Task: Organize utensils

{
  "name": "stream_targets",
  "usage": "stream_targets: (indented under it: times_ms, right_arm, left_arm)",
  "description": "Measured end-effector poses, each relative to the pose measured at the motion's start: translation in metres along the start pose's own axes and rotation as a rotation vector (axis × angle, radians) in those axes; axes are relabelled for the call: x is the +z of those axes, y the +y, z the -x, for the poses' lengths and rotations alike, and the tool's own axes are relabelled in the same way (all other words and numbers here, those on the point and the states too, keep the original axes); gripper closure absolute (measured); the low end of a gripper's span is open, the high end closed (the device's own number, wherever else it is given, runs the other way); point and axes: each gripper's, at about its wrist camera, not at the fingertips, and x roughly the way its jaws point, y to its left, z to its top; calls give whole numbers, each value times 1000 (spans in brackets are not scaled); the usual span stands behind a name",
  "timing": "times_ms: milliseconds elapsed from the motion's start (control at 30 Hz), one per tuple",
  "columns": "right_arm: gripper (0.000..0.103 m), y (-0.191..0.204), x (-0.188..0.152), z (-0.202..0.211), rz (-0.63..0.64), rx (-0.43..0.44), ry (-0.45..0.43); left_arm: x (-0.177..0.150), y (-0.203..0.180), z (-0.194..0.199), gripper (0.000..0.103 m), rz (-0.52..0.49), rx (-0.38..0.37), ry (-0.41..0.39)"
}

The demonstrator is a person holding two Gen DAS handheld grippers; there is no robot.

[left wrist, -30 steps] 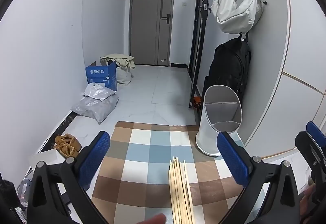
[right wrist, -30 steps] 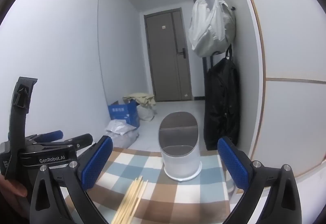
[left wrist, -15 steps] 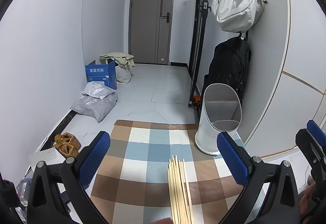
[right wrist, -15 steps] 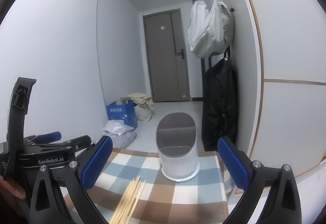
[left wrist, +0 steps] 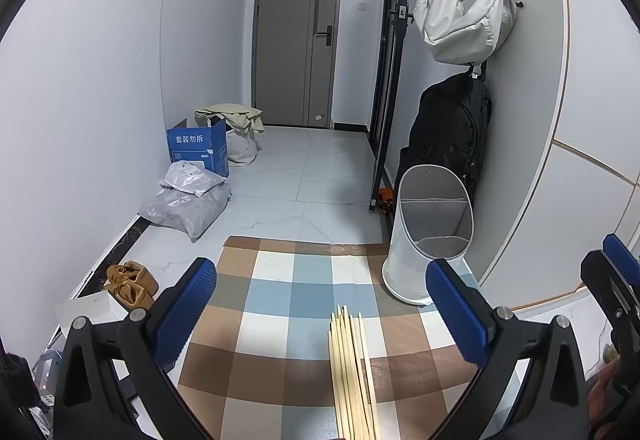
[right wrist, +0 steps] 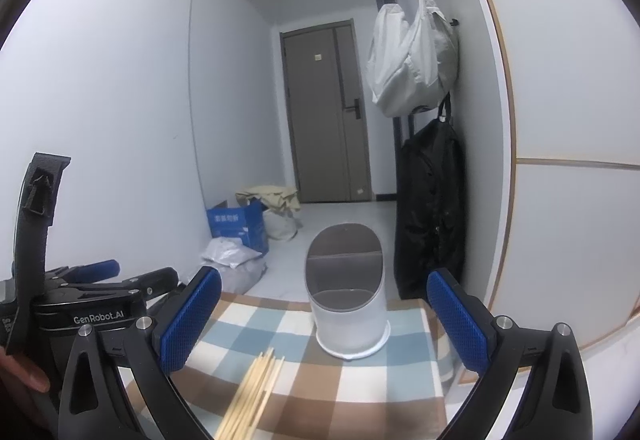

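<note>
A bundle of pale wooden chopsticks [left wrist: 354, 372] lies on the checked cloth [left wrist: 276, 292], pointing away from me; it also shows in the right wrist view [right wrist: 252, 392]. A white utensil holder [left wrist: 430, 236] with grey compartments stands upright at the cloth's far right; it also shows in the right wrist view [right wrist: 348, 300]. My left gripper [left wrist: 320, 312] is open and empty above the chopsticks' near part. My right gripper [right wrist: 324, 320] is open and empty, held to the right of the left one, in front of the holder.
The cloth [right wrist: 304, 372] covers a table by the right wall. Beyond it are a blue box [left wrist: 198, 147], grey parcels [left wrist: 188, 199], brown shoes [left wrist: 130, 282], a black backpack [left wrist: 448, 135] and a hanging white bag [left wrist: 464, 19]. A grey door [left wrist: 296, 39] closes the hallway.
Both views have shifted only slightly. A fingertip seen at the bottom edge of the left view has gone. Both grippers stay open.
</note>
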Motion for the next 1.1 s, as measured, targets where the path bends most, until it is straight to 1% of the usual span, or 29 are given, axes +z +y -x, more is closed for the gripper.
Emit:
stream_targets:
  times_ms: [1100]
  right_arm:
    - [0, 1, -1, 1, -2, -4, -5]
  left_arm:
    - [-3, -3, 0, 1, -8, 6, 1]
